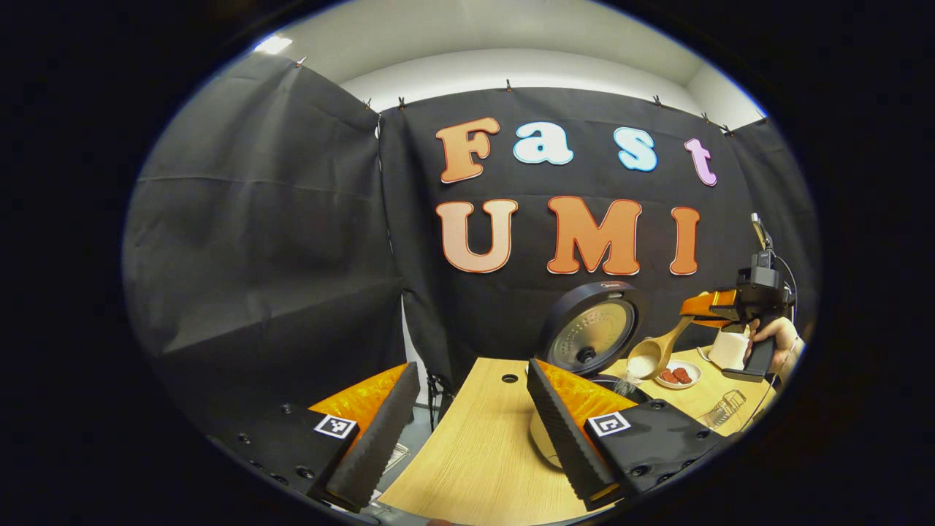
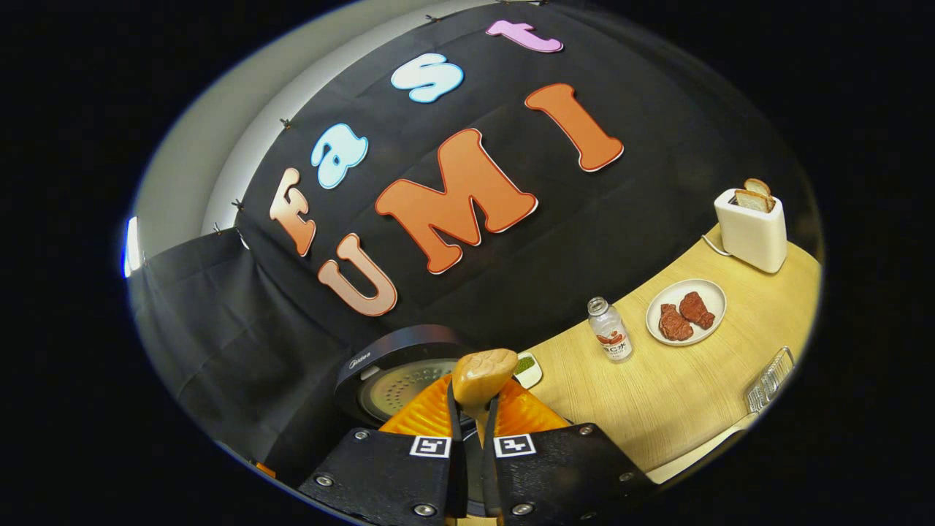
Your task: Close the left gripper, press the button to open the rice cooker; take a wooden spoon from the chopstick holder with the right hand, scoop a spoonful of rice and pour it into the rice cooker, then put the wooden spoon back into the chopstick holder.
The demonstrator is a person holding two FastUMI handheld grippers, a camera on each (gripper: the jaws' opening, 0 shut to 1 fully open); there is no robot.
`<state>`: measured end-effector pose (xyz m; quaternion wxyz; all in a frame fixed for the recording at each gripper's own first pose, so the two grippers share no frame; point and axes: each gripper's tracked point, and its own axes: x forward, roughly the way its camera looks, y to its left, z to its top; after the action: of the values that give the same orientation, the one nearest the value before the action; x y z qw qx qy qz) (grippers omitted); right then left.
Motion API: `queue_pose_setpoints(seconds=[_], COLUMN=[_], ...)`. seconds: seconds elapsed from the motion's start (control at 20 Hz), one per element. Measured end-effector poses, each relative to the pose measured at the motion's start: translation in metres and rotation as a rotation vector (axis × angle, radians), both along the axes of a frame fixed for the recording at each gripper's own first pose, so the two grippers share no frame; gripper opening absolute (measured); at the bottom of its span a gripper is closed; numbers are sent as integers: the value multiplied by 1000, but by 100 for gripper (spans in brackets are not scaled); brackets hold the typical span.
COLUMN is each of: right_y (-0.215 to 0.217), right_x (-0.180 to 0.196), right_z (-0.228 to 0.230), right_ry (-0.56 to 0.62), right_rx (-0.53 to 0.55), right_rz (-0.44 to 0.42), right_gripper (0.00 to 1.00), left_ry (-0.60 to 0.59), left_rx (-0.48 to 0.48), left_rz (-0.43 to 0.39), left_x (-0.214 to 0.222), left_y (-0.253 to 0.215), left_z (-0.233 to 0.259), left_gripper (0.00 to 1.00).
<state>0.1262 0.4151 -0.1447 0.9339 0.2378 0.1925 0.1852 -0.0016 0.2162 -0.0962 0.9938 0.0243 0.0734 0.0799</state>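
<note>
We see the rice cooker lid-up at the wooden table's far edge. Right gripper is clamped on the wooden spoon, tipped over the pot, rice spilling. Left gripper hangs with fingers wide apart.

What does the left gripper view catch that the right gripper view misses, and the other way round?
Left gripper view: rice spilling from the wooden spoon, and a hand holding the right gripper. Right gripper view: a small bottle and bread in the toaster. Both: the open rice cooker, the plate with two reddish pieces, the wooden table.
</note>
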Motion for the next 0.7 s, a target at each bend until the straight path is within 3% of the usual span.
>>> queue_pose_setpoints(seconds=[0.65,0.7], right_y=[9,10], right_x=[-9,-9], right_z=[14,15], right_ry=[-77,-85], right_rx=[-90,-101], right_rz=[52,58], right_gripper=[7,7], left_ry=[-2,-2], left_rx=[-4,-3], left_rz=[-4,-4], left_x=[2,1], left_y=[0,-1], left_z=[-1,0], left_gripper=[99,95])
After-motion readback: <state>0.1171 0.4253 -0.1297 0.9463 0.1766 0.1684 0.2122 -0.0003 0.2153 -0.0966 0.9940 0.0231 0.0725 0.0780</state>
